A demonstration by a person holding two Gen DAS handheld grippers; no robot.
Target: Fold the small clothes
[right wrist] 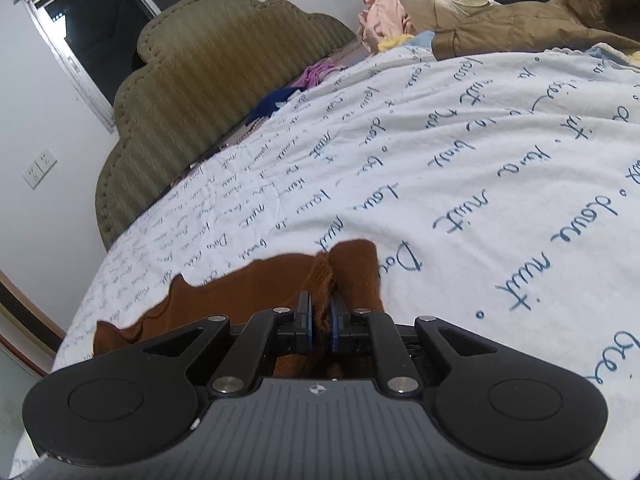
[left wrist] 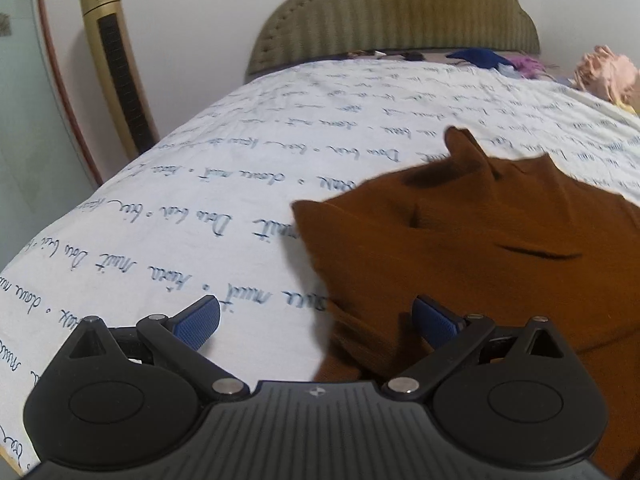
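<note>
A small brown knit garment (left wrist: pixel 472 248) lies partly folded on the white bedsheet with blue script (left wrist: pixel 208 184). My left gripper (left wrist: pixel 316 320) is open and empty, low over the sheet, its right finger above the garment's near left edge. In the right wrist view the same brown garment (right wrist: pixel 248 284) shows in front of my right gripper (right wrist: pixel 321 320), which is shut on a bunched fold of it that sticks up between the blue pads.
A padded olive headboard (left wrist: pixel 400 12) stands at the far end. A gold tower fan (left wrist: pixel 116 64) stands left of the bed. Blue and purple clothes (left wrist: pixel 492 60) lie near the headboard. A heap of clothes and a tan quilt (right wrist: pixel 500 12) lies at the far right.
</note>
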